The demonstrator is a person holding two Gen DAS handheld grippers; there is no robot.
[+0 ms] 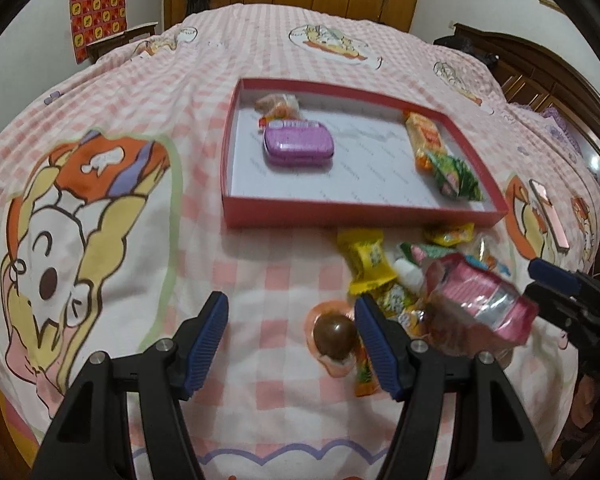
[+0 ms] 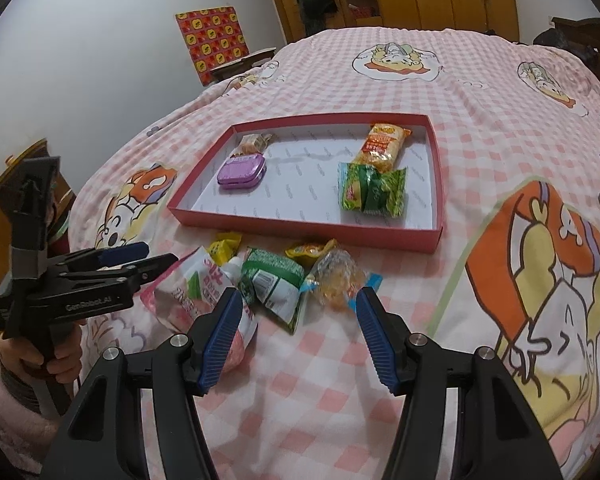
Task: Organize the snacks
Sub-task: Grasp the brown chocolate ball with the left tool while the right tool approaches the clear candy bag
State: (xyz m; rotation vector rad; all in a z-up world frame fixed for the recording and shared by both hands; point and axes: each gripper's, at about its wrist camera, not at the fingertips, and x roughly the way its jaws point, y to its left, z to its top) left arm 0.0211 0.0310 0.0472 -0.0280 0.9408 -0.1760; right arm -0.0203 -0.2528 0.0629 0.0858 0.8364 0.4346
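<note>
The bed (image 2: 480,92) is carrying everything. Ahead of both claws, the red box (image 2: 300,224) is already holding four snacks, among them a purple tin (image 1: 298,145). Nearer, just before the fingertips, a pile of snacks (image 2: 276,280) is waiting unsorted, so I judge the task is perhaps halfway. The left claw (image 1: 290,312) and the right claw (image 2: 296,306) are both standing apart, holding nothing.

A shallow tray (image 2: 312,229) is set on the bed cover (image 2: 480,152). Inside the tray, a tin (image 2: 242,172) is placed at the left with a small wrapped snack (image 2: 256,142) behind it; two packets (image 2: 382,148) (image 2: 374,192) are laid at the right. A heap of snack packets (image 2: 272,280) is spread just before the tray's near wall. A phone (image 1: 550,214) is laid right of the tray.
</note>
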